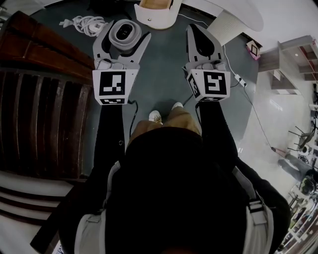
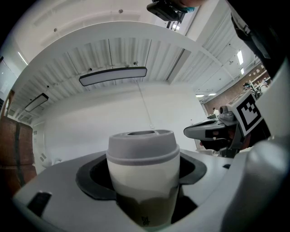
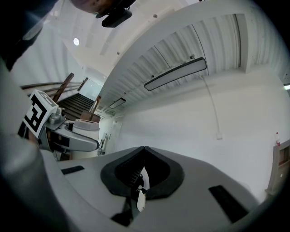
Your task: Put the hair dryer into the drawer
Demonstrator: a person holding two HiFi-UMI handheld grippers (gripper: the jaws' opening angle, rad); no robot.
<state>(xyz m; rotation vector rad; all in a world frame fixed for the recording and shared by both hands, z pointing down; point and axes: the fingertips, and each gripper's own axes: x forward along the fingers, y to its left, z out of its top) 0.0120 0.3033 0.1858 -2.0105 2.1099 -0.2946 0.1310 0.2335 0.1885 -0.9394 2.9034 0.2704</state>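
Note:
My left gripper [image 1: 122, 40] is shut on the hair dryer [image 1: 124, 31], a white barrel with a grey end cap, held between both jaws. In the left gripper view the hair dryer [image 2: 141, 174] stands upright in the dark jaw pads and fills the middle. My right gripper [image 1: 198, 33] is beside it on the right, jaws pressed together with nothing between them; in its own view the right gripper [image 3: 143, 153] is shut and empty. A white drawer unit with a wooden inside [image 1: 156, 11] lies just beyond the two grippers.
A coiled white cable [image 1: 84, 23] lies on the dark floor at far left. Dark wooden stairs [image 1: 35, 99] run along the left. A white round table [image 1: 233, 15] and a thin floor cable [image 1: 248, 99] are at the right. The person's shoes [image 1: 166, 114] are below the grippers.

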